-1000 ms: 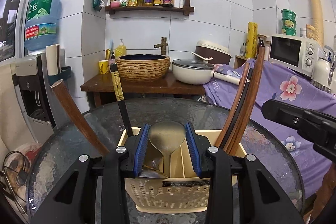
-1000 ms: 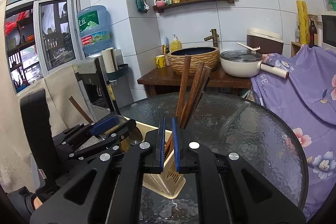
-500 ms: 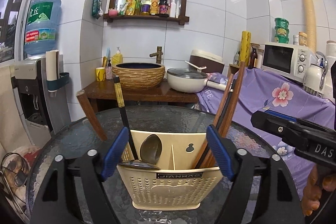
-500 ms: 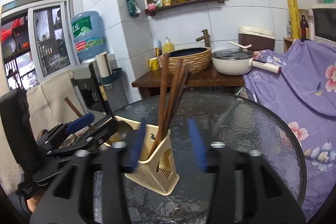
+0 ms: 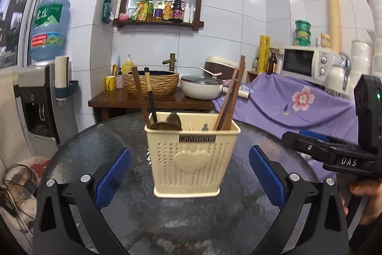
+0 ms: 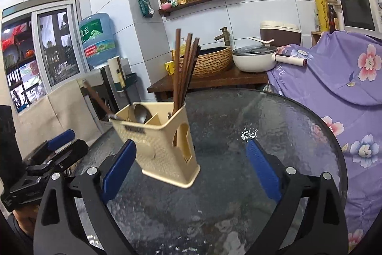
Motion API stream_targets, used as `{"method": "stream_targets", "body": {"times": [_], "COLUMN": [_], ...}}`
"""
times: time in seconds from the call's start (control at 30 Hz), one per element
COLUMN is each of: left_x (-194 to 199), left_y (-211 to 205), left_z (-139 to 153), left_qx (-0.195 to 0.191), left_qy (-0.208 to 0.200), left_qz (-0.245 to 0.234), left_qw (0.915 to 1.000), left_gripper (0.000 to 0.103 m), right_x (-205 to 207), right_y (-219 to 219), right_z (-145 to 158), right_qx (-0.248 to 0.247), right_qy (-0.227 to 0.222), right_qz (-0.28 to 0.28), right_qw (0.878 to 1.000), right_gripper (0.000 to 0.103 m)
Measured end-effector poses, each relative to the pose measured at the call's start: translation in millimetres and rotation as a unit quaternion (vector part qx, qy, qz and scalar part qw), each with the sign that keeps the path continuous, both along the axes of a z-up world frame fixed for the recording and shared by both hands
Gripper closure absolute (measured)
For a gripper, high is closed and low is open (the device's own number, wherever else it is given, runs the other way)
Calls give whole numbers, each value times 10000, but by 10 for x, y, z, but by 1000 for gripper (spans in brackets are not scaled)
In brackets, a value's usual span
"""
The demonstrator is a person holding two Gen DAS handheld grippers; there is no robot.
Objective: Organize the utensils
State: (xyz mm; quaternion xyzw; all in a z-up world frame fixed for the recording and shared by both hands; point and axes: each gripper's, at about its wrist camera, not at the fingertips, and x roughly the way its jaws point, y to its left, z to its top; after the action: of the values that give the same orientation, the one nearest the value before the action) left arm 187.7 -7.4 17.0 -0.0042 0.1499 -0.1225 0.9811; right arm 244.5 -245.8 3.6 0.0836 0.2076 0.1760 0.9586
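Your left gripper [image 5: 189,175] stands with its jaws wide, having just been opening, nothing pressed between the blue pads [image 5: 112,177]. The cream utensil holder [image 5: 191,154] sits upright on the round glass table [image 5: 238,219], just beyond those fingertips. In its left compartment lean two dark-handled utensils [image 5: 144,97] and a metal spoon [image 5: 173,121]; in its right compartment stand the brown chopsticks [image 5: 230,99]. Your right gripper [image 6: 191,170] is spread as well, freshly opened, with the holder's near corner in the gap, untouched.
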Motion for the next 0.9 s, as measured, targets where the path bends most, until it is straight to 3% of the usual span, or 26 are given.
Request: {"method": "stream_targets", "body": {"times": [0.1,0.3,0.53,0.73,0.9], "left_x": [-266,-721,-1265,-1533,-1629], "left_y": [42,200,334,345,270], "left_z": [-73,-242,-272,-213,-221], "left_qx": [241,-2,181,154,153], "left_qy": [-133,-54,-238,-348,-365], "left_qz": [146,414,761,739,669], "left_qw": [9995,9991,9966,9965,9970], "left_gripper": [6,6,6,6,6], "right_x": [-279,-838,-1468,-1913,-2122], "right_y": [128,332,336,316,371], "right_z": [-81,-164,-119,-93,-154], "right_qx": [-227,-485,-512,-443,-582], "right_qy": [-166,-523,-1084,-1465,-1533], "right_qz": [14,162,166,160,292], "right_qw": [9996,9973,9927,9881,9860], "right_gripper": [6,6,6,6,6]}}
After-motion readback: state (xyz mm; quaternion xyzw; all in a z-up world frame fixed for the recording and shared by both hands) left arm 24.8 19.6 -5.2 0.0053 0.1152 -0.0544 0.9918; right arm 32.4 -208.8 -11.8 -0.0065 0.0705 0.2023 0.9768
